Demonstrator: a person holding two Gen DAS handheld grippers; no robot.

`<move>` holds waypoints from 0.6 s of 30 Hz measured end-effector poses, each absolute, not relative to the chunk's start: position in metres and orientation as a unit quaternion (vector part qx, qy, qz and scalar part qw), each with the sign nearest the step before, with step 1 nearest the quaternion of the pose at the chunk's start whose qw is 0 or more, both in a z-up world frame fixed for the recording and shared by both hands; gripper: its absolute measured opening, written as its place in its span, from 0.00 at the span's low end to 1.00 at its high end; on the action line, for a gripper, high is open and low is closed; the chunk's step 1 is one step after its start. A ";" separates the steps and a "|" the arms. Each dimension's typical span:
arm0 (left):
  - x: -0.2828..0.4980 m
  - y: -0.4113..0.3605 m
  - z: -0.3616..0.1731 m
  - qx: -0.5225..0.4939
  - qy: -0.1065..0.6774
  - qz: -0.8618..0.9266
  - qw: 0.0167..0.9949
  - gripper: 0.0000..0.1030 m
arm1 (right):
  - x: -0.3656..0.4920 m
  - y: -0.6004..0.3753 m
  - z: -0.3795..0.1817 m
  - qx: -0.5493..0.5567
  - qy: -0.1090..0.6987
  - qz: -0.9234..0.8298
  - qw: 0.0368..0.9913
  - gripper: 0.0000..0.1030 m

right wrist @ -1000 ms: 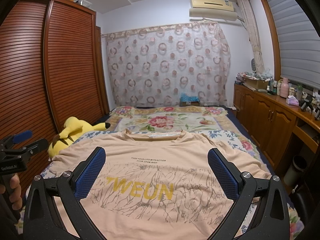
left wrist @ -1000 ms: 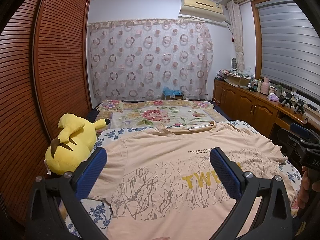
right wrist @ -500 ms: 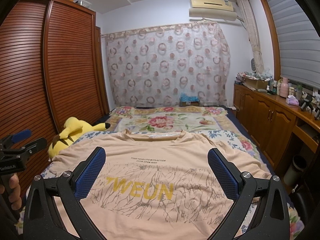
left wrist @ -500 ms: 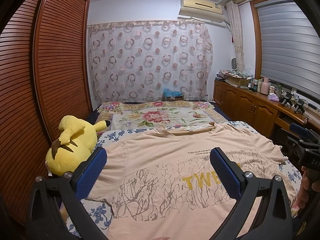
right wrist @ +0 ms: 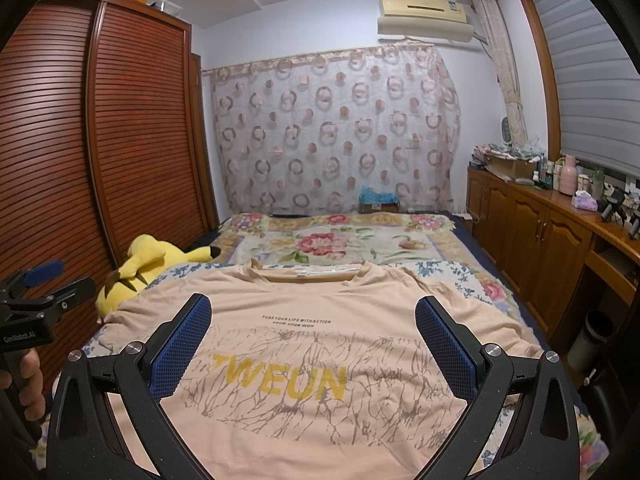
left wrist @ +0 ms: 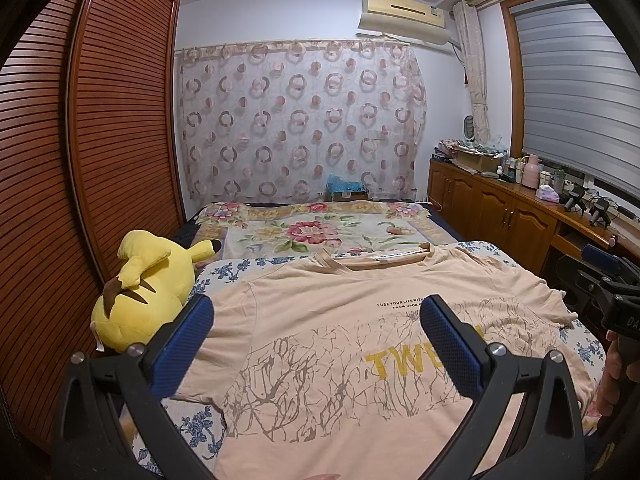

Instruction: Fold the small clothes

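A peach T-shirt [left wrist: 332,332] [right wrist: 320,344] with yellow "TWEUN" lettering and a grey branch print lies spread flat, front up, on the bed, collar at the far end. My left gripper [left wrist: 316,316] hovers open above the shirt's left half, nothing between its blue pads. Above the shirt's middle my right gripper [right wrist: 312,316] is open too, its jaws wide apart and empty. The right gripper also shows at the right edge of the left wrist view [left wrist: 600,276], and the left gripper at the left edge of the right wrist view [right wrist: 44,284].
A yellow plush toy [left wrist: 148,288] lies at the bed's left edge beside the shirt's left sleeve. A slatted wooden wardrobe [left wrist: 80,160] runs along the left. Wooden cabinets [right wrist: 532,236] with clutter on top line the right wall. A floral quilt [left wrist: 316,232] covers the far bed.
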State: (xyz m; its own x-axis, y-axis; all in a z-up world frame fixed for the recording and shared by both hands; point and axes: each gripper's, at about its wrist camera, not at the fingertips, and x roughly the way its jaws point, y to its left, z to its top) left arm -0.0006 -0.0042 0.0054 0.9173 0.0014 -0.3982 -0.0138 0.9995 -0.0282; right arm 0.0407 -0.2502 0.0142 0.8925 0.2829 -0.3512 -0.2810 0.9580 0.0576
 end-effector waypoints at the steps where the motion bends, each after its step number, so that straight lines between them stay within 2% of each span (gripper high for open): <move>1: -0.001 -0.004 0.005 -0.015 0.203 0.004 0.979 1.00 | 0.041 -0.250 0.014 0.003 0.181 0.145 0.973 1.00; 18: 0.001 -0.003 0.006 -0.014 0.201 0.004 0.979 1.00 | 0.041 -0.250 0.014 0.003 0.180 0.145 0.973 1.00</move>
State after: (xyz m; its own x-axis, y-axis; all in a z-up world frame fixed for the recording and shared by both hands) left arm 0.0012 -0.0030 0.0060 0.9189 0.0023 -0.3945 -0.0135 0.9996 -0.0256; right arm 0.0405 -0.2498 0.0143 0.8927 0.2837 -0.3501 -0.2816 0.9578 0.0581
